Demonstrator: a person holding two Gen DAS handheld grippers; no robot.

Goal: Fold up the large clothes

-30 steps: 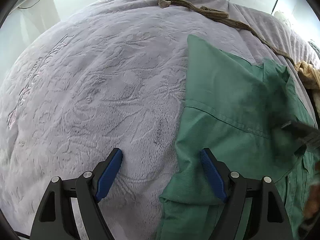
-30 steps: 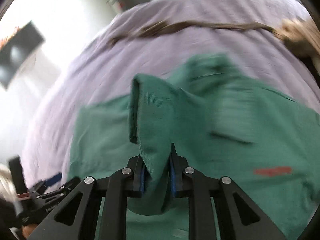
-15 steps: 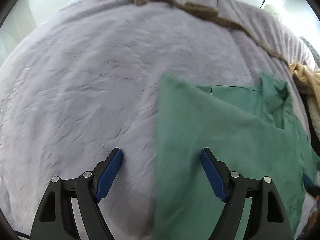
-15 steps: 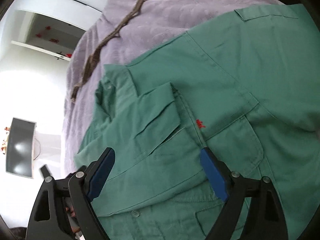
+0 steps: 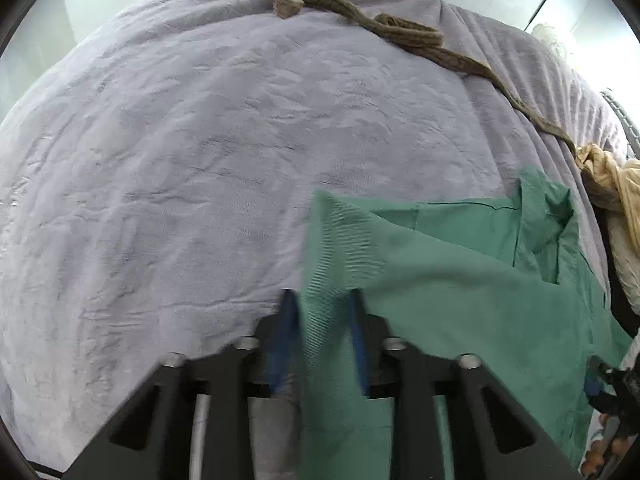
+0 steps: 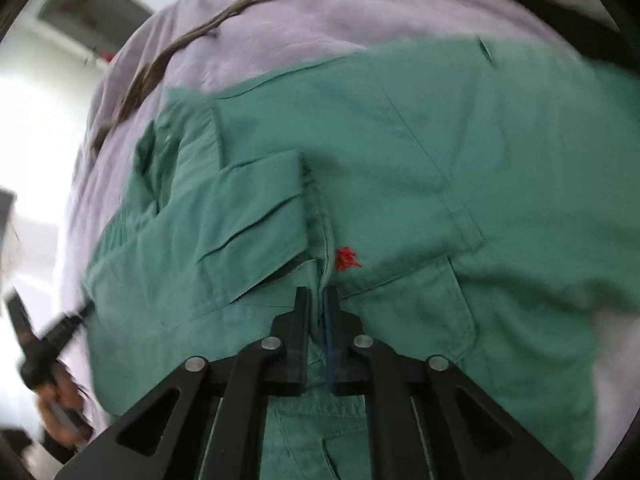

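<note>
A green button-up shirt (image 5: pixel 460 280) lies on a lilac bed cover (image 5: pixel 180 160), its left edge folded over. My left gripper (image 5: pixel 320 308) points down at that edge. Its jaws are closing, and the blue pads press a fold of green cloth between them. In the right wrist view the shirt (image 6: pixel 400 152) fills the frame, with chest pockets and a small red logo (image 6: pixel 347 259). My right gripper (image 6: pixel 318 300) is shut on the shirt's front placket just below the logo. The left gripper (image 6: pixel 60 332) and the hand holding it show at the far left.
A long brown strap (image 5: pixel 400 32) snakes across the far side of the bed. A cream garment (image 5: pixel 616 176) is bunched at the right edge. White walls and cupboard doors stand beyond the bed. The right gripper's tip (image 5: pixel 600 380) shows at the lower right.
Both grippers stood wide open over the shirt half a second ago; now each has closed on green cloth. A second ago the right one held a raised fold, then let it go.
</note>
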